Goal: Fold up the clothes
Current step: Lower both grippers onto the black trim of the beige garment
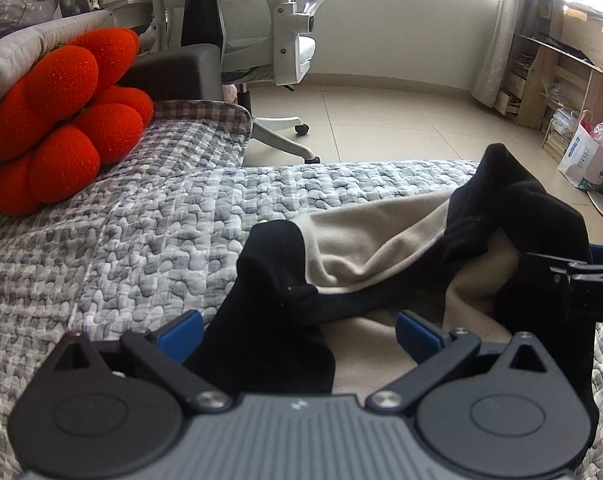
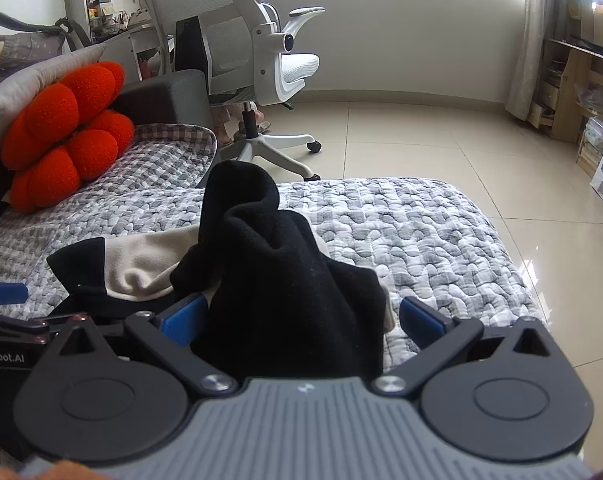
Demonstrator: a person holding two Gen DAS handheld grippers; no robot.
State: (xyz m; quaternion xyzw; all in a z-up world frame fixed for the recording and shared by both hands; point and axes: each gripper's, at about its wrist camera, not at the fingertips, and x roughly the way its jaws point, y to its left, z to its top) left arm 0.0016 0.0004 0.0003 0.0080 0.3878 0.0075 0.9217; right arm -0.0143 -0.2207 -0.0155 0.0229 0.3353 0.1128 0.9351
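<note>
A black and beige garment lies bunched on the grey patterned quilt. My left gripper is open, its blue pads wide apart, and a black fold of the garment hangs down between them. My right gripper is also open. A tall heap of the garment's black cloth stands between its blue pads, with beige fabric to its left. Each gripper's body shows at the edge of the other's view, so the two are close side by side.
A red plush cushion leans at the quilt's far left. A white office chair stands on the tiled floor beyond the bed edge. Wooden shelves and a paper bag are at the right.
</note>
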